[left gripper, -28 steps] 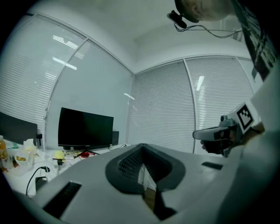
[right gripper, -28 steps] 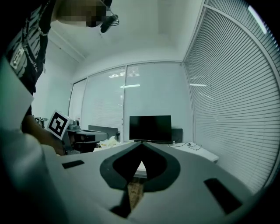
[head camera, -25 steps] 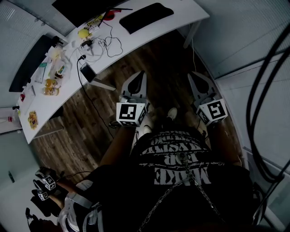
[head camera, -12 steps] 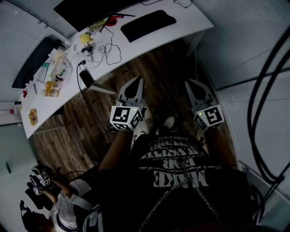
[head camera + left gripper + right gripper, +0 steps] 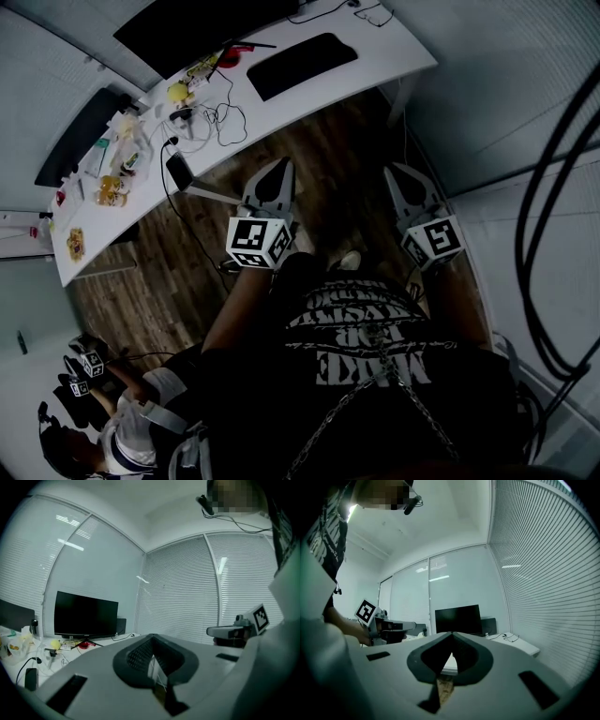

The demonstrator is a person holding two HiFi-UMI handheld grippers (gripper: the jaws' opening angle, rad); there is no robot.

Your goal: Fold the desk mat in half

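Nothing is folded yet: the mat [image 5: 302, 52] lies flat on the table [image 5: 401, 45], well apart from both claws. The left claw [image 5: 283, 167] and right claw [image 5: 396, 176] are closed tight, holding nothing.

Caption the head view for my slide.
Person before white desk, left gripper and right gripper shut, empty; desk mat unfolded.

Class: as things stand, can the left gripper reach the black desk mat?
Probably not yet: the left gripper, jaws shut, hangs over the wooden floor, apart from the white desk where the desk mat lies. Nothing blocks the way.
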